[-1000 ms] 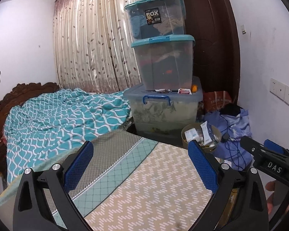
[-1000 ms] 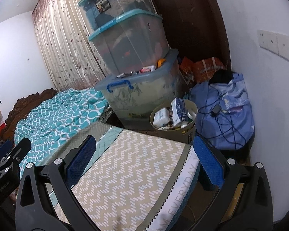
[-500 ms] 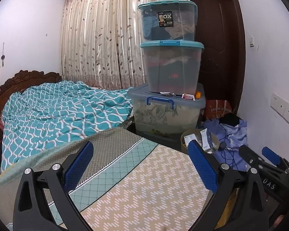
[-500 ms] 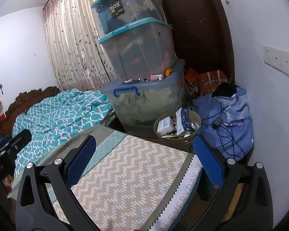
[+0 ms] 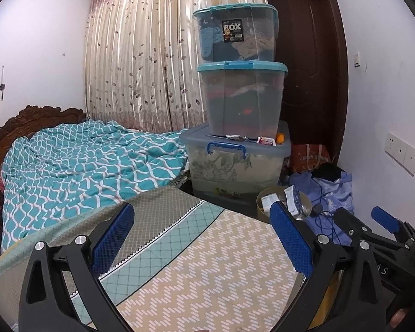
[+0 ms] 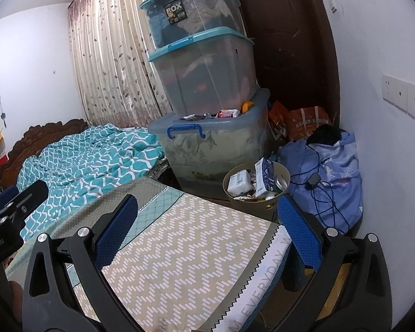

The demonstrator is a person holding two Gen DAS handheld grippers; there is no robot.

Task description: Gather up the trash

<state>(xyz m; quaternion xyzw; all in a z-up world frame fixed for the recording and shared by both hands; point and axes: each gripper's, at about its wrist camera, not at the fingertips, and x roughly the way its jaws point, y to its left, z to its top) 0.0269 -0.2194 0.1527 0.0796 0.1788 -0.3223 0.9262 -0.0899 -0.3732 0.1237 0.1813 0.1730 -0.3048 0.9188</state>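
Nearest to me, my left gripper (image 5: 202, 238) and my right gripper (image 6: 207, 224) both stand with jaws spread wide and nothing between the blue pads. Both hang above the patterned bed cover (image 6: 179, 249), clear of it.

Beyond the foot of the cover stands the waste bin (image 6: 283, 174), on the floor just beside the lowest storage tub (image 6: 215, 149). It already holds a white packet (image 6: 238, 182) and a tall blue-and-white carton (image 6: 264, 177) that leans above the rim.

Hazards, as I judge them:
- The carton sits high. Pushing more trash in may tip it out.
- A dark cable (image 6: 318, 171) lies over the blue bundle (image 6: 329, 166) near the bin. A low reach on that side may snag it.
- Small wrappers (image 5: 264, 140) rest on the lowest tub's lid, close under the stacked tubs. A wide jaw may strike the stack before it closes.
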